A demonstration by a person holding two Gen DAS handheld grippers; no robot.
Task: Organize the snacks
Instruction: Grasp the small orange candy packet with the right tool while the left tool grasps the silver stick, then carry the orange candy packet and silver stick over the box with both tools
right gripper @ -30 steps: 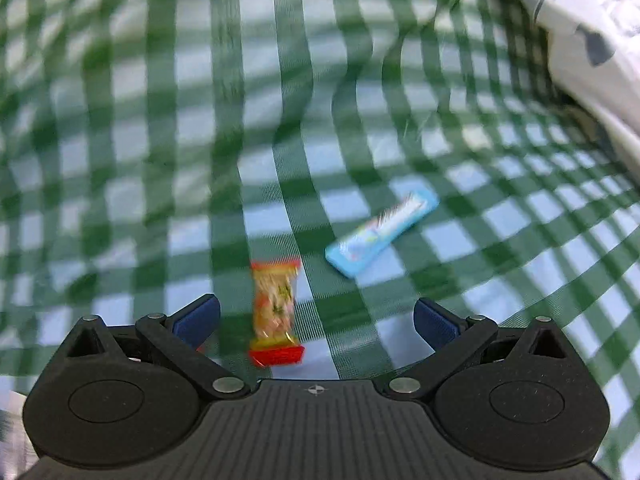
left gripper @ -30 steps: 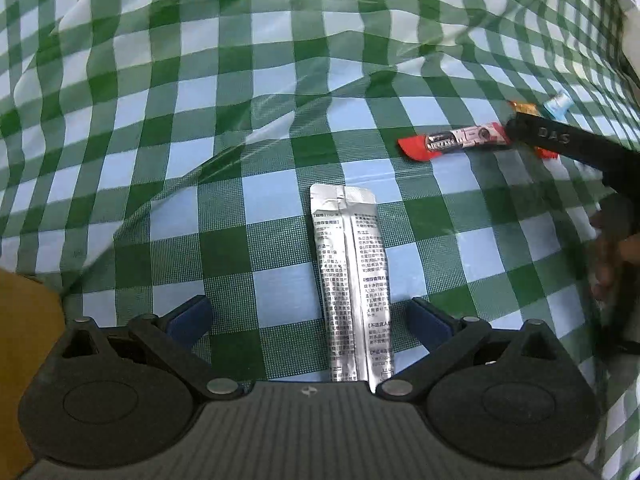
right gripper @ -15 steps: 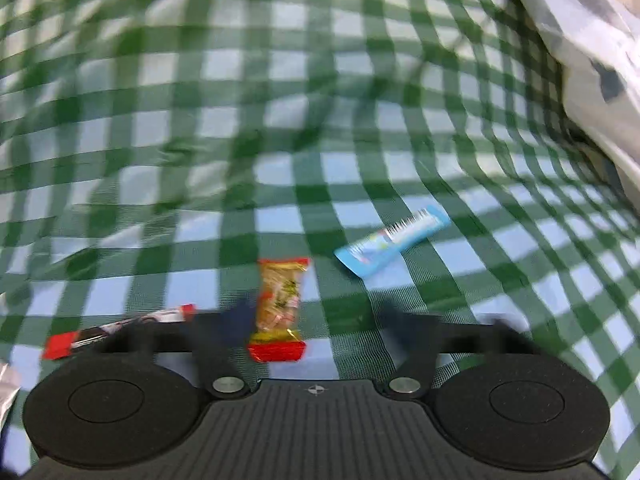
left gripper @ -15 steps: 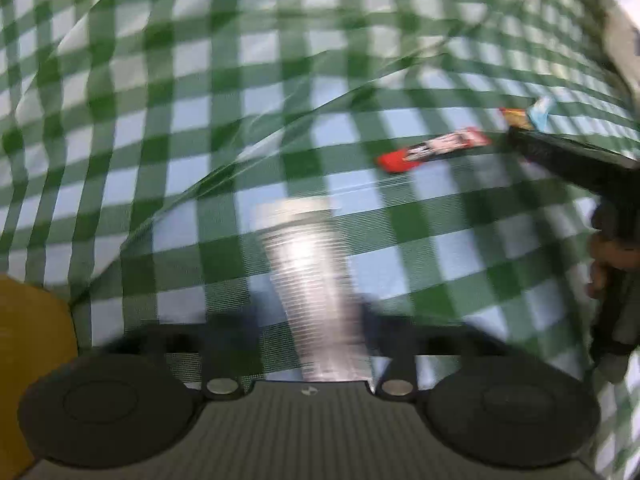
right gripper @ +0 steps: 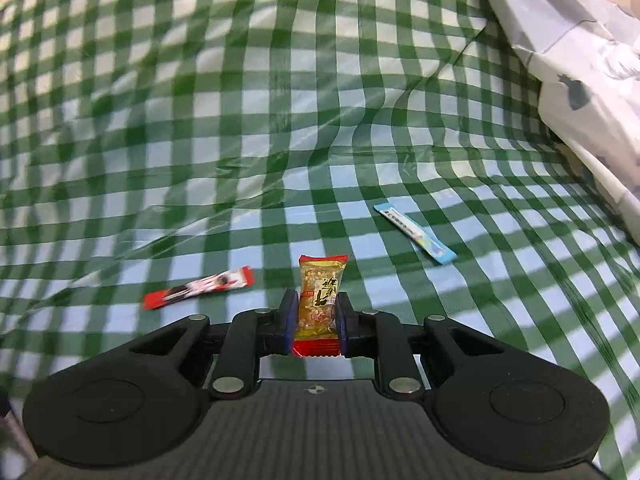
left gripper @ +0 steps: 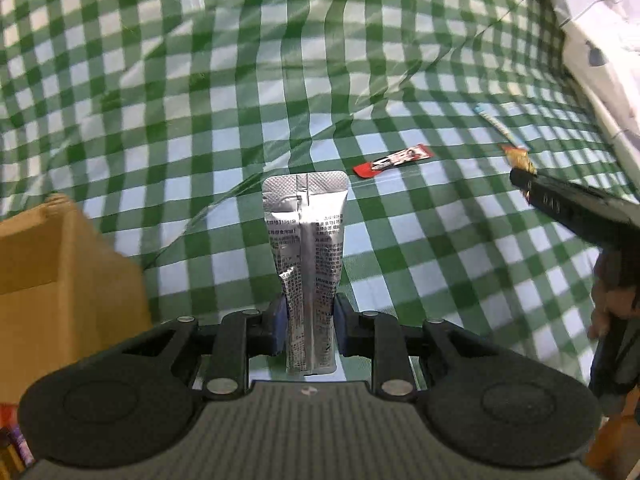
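Note:
In the left wrist view my left gripper (left gripper: 308,320) is shut on the lower part of a silver sachet (left gripper: 306,240), held upright above the green checked cloth (left gripper: 200,120). In the right wrist view the jaws of my right gripper (right gripper: 317,320) are closing, their pads pressing a yellow and red snack packet (right gripper: 322,292) held off the cloth. The left wrist view shows that gripper's tip (left gripper: 520,178) at the right with the packet (left gripper: 518,158). A red snack bar (right gripper: 200,288) (left gripper: 394,159) and a blue snack stick (right gripper: 414,232) (left gripper: 500,128) lie flat on the cloth.
A brown cardboard box (left gripper: 60,272) stands at the left beside my left gripper. White printed fabric (right gripper: 580,80) (left gripper: 592,40) piles up along the right edge. A hand (left gripper: 612,300) holds the right gripper's handle. The cloth is creased, with raised folds.
Both grippers were open over their snacks; they have since shut on them and risen. The sachet and the yellow packet have left the cloth. The box has come into the left wrist view.

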